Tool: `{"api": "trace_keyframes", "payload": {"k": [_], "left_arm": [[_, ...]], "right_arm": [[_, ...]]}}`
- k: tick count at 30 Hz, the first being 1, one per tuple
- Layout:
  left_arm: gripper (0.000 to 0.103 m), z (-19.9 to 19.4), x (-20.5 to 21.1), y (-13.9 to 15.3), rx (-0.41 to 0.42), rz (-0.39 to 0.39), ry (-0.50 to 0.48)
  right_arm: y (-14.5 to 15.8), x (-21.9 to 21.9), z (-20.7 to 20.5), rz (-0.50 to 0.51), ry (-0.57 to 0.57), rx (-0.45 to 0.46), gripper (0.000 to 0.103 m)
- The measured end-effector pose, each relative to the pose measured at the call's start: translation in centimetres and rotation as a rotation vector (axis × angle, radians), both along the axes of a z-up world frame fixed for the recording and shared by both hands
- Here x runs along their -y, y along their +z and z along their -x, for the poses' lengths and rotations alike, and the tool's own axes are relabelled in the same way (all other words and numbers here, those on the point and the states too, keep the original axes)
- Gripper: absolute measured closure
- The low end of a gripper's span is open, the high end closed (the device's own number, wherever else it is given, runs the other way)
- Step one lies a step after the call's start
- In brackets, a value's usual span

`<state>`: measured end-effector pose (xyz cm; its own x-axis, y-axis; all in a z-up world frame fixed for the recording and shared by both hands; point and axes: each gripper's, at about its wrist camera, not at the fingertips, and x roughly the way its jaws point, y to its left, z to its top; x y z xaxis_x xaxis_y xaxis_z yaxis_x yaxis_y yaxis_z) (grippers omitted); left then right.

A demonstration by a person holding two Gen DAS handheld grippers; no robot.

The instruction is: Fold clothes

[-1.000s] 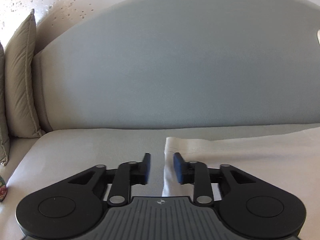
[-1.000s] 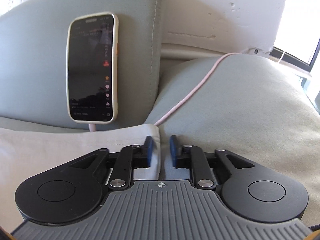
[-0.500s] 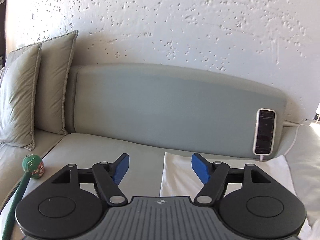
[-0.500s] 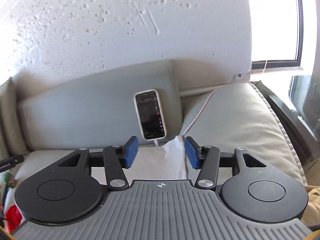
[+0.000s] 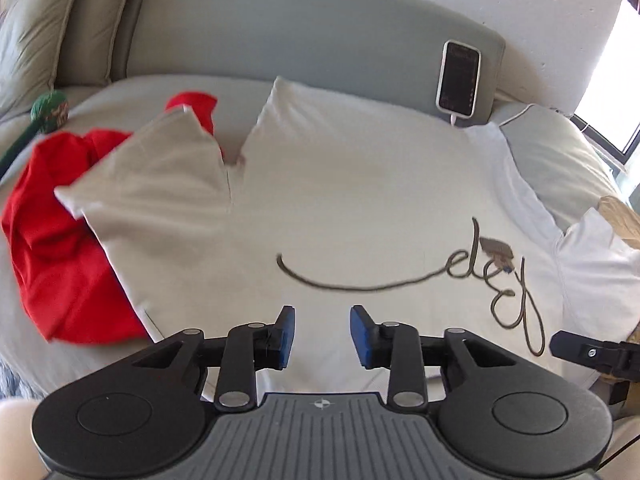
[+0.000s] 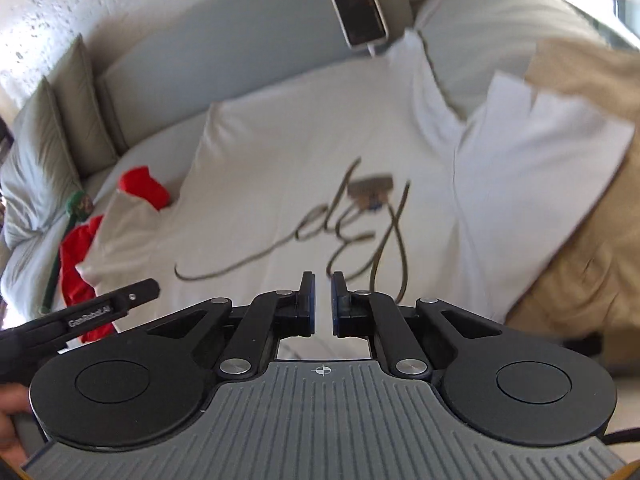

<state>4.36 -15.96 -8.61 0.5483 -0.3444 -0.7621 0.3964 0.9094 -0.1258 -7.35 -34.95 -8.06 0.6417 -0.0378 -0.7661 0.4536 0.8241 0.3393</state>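
Observation:
A white T-shirt [image 5: 360,200] with dark script lettering lies spread flat on the grey sofa seat, its hem toward the backrest; the right wrist view shows the T-shirt [image 6: 300,152] too. My left gripper [image 5: 322,320] hovers over the shirt's near edge, jaws closing, nothing between them. My right gripper [image 6: 322,280] hangs over the lettering beside it, jaws closing to a thin gap, also empty. The right gripper's body [image 5: 592,354] shows in the left wrist view, and the left gripper's body [image 6: 100,310] in the right wrist view.
A red garment [image 5: 60,248] lies crumpled under the shirt's left sleeve. A phone [image 5: 459,78] on a cable leans against the backrest [image 5: 300,40]. A tan garment [image 6: 580,220] lies at the right. Cushions [image 5: 36,32] and a green toy [image 5: 50,110] sit far left.
Both grippers pulled back from the backrest to the shirt's near side. They let go of the shirt's far corners, opened wide, and have since narrowed.

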Motion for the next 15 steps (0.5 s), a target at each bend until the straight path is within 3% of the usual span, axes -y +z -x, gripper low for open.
{"api": "trace_keyframes", "payload": {"k": [3,7,13,15], "left_arm": [[0.073,2.4,0.9,-1.6,0.075,-0.071,-0.007],[0.073,4.8,0.4,-2.7,0.141,-0.163,-0.081],[0.073,4.3,-1.3,-2.1,0.057,-0.191,-0.111],[0.073,4.1,-1.6,-1.3,0.019,-0.190,-0.098]], "right_arm": [[-2.2,-1.7,0.7,0.054,-0.044,0.022,0.091],[-4.6,-2.0,1.5,0.037,-0.022,-0.046,0.095],[-5.2,-1.6,5.0,-0.003,-0.007,-0.079,0.096],[-5.0,-1.1,6.1,-0.069,-0.045,-0.088,0.094]]}}
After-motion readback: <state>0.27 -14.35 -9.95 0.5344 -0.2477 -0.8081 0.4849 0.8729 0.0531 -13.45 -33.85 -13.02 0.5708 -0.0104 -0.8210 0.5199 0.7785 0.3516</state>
